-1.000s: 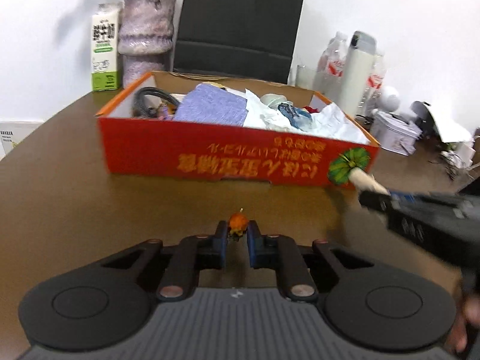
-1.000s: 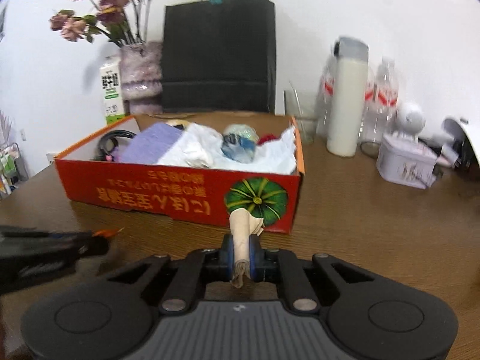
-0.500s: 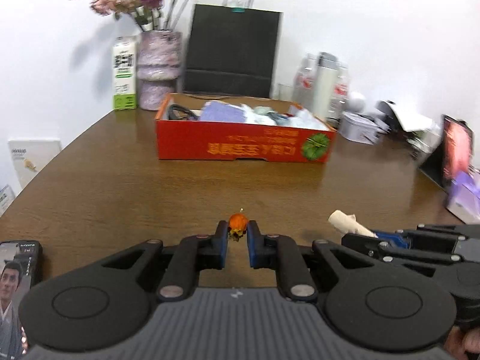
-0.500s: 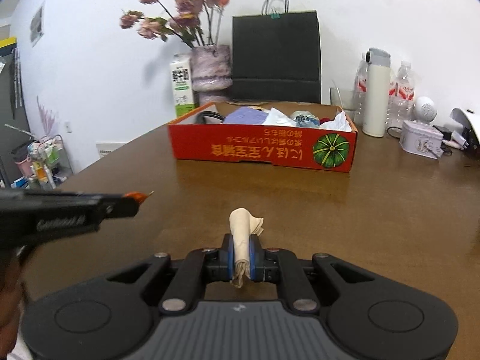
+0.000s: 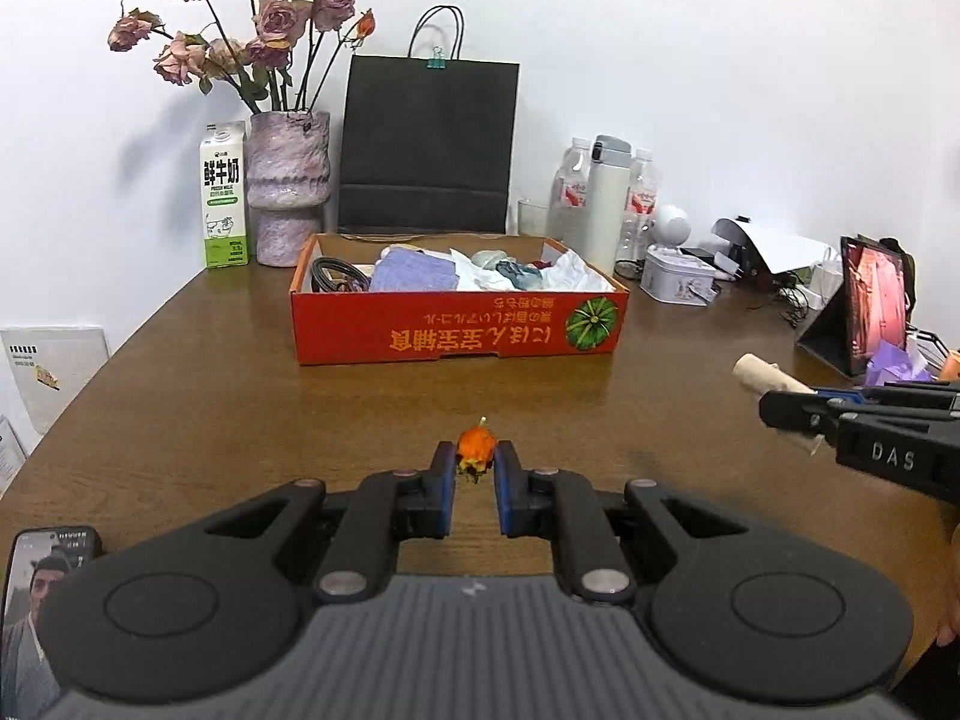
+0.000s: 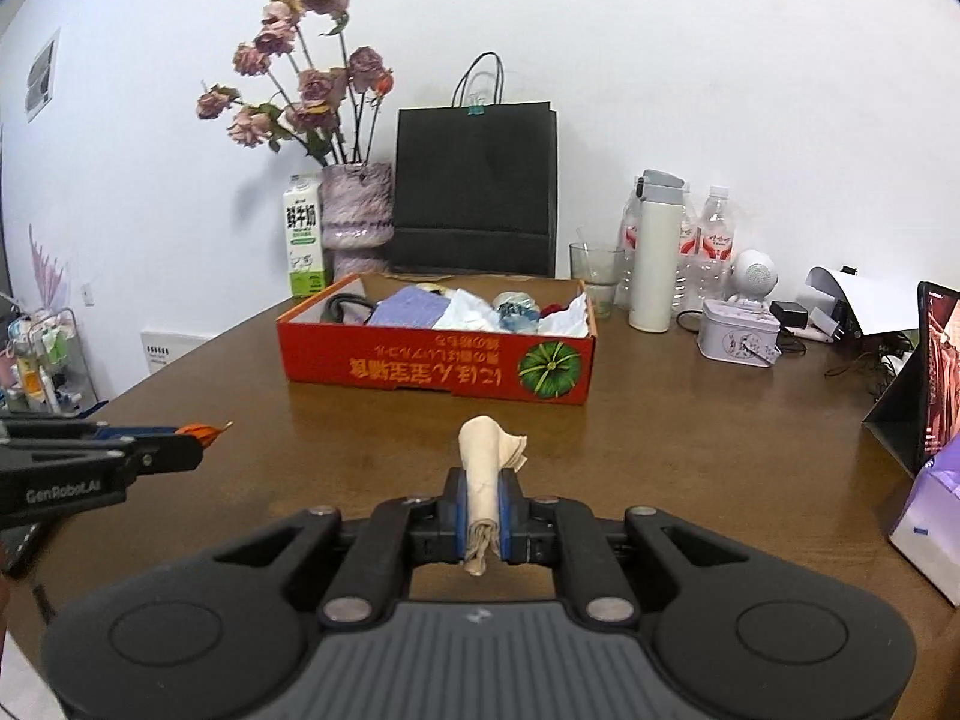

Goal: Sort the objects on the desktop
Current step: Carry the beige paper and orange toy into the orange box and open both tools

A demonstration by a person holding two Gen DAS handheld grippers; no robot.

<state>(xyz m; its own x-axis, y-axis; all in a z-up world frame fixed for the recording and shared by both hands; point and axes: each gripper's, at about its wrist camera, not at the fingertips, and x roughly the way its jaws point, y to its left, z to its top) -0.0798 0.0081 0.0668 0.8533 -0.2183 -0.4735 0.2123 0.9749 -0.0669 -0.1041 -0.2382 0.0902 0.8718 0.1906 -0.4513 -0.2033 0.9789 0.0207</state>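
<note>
You face a wide brown table [image 5: 180, 408] with bare wood across its near half; the clutter sits along the far edge and to your right, so you have free room ahead and on the left. The red cardboard box [image 5: 459, 324] stands open-topped in the middle, well away from both grippers, already part full of cloth, paper and a cable, with low walls you would need to clear from above. A tablet on a stand [image 6: 918, 372] and a lilac tissue box [image 6: 930, 516] crowd your right side, and a phone [image 5: 36, 588] lies near your left. Your right gripper [image 6: 482, 498] is clamped on a beige crumpled paper wad [image 6: 483, 474], which looks light and soft, crushed at its middle, with both ends poking free. Your left gripper [image 5: 475, 483] pinches a tiny orange dried bud [image 5: 476, 447] right at the tips; it is probably brittle and featherlight, and easy to drop, so hold gently.
</note>
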